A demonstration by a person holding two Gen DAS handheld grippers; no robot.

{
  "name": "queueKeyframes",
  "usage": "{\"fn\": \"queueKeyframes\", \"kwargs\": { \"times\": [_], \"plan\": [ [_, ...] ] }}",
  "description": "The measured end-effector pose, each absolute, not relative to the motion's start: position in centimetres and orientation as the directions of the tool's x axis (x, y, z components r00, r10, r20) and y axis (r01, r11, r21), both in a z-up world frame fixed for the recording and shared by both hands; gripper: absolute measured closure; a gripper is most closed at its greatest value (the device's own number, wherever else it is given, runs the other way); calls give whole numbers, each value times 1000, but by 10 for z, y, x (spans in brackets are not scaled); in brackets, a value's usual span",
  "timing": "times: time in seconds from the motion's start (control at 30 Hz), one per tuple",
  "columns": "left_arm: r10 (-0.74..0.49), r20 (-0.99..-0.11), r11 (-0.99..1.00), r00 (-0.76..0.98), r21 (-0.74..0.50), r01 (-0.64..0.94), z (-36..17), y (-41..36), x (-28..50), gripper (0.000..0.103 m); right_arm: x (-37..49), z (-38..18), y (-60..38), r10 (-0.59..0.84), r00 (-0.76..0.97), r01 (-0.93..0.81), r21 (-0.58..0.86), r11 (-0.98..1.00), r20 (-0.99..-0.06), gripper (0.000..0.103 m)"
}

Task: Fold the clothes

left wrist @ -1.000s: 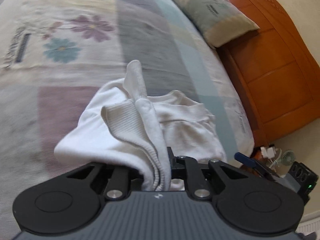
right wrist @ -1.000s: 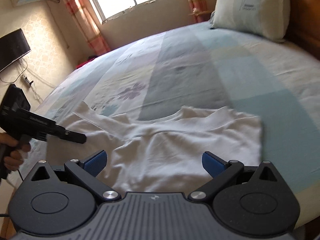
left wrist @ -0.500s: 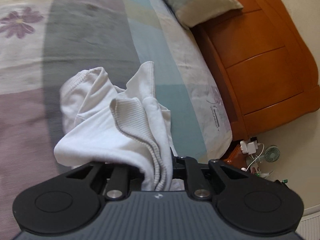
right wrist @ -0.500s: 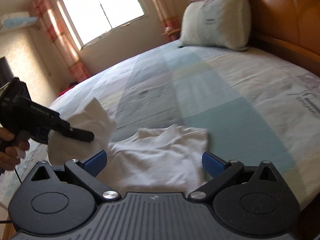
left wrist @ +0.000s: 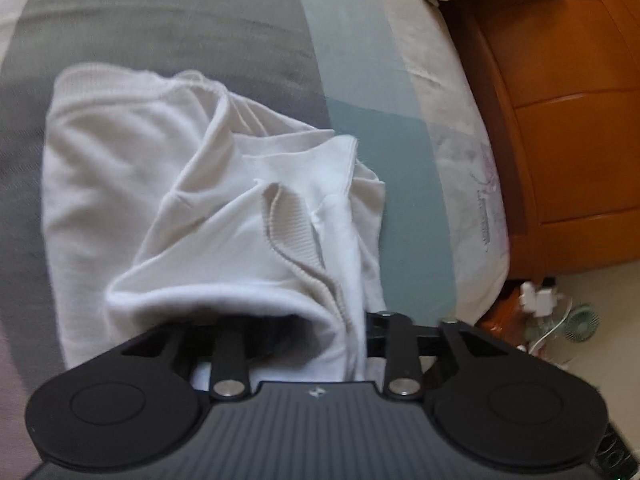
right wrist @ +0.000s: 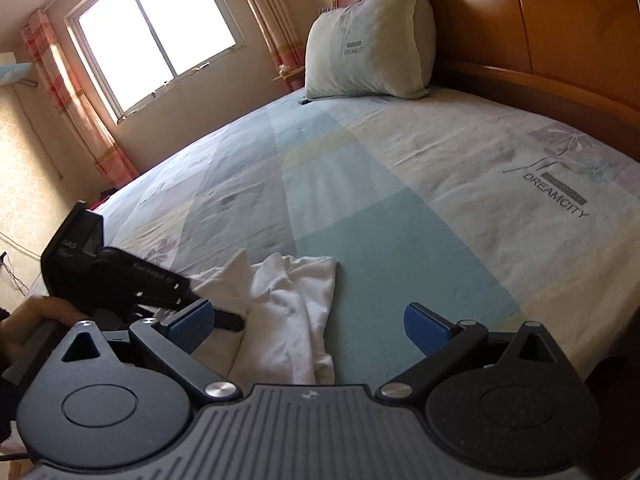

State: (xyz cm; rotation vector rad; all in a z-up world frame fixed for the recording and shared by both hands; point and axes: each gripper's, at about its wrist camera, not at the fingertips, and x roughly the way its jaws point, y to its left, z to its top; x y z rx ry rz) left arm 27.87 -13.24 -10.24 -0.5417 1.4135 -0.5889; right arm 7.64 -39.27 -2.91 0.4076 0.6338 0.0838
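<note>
A white garment [left wrist: 208, 184] lies bunched on the bed, its ribbed cuff [left wrist: 292, 228] on top. My left gripper [left wrist: 304, 324] sits low over its near edge with its jaws opening. A fold of the cloth still drapes between them and hides the fingertips. In the right wrist view the same garment [right wrist: 288, 300] lies just ahead, with the left gripper [right wrist: 224, 318] reaching into it from the left, held by a hand [right wrist: 36, 320]. My right gripper [right wrist: 308, 324] stands open above the bed, its blue pads [right wrist: 424, 326] touching nothing.
The bedsheet [right wrist: 400, 184] has grey, teal and cream patches. A pillow [right wrist: 368, 40] leans on the wooden headboard [right wrist: 540, 28]. The bed's edge [left wrist: 480, 240] drops to a floor with plugs and a small fan [left wrist: 580, 324]. A window [right wrist: 156, 36] is at the back.
The left gripper carried the sleeve across the garment and lowered it onto the pile, and its jaws have begun to part. The right gripper stayed open and swung toward the headboard.
</note>
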Motion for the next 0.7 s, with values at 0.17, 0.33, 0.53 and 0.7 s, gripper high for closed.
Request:
{"fn": "queueKeyframes", "kwargs": {
  "times": [0.17, 0.33, 0.53, 0.7],
  "plan": [
    [-685, -728, 728, 38, -681, 76, -87, -135, 278, 37, 79, -31, -386, 219, 788, 26, 387, 922, -576, 0],
    [-708, -705, 705, 47, -703, 91, -65, -129, 272, 29, 83, -33, -367, 265, 748, -35, 362, 931, -608, 0],
    [-725, -688, 683, 24, -715, 145, -52, -134, 260, 27, 90, -39, -343, 339, 687, -104, 374, 922, -643, 0],
    [-741, -672, 669, 11, -735, 111, -56, -148, 266, 26, 94, -46, -317, 401, 595, -181, 370, 911, -697, 0]
  ]
}}
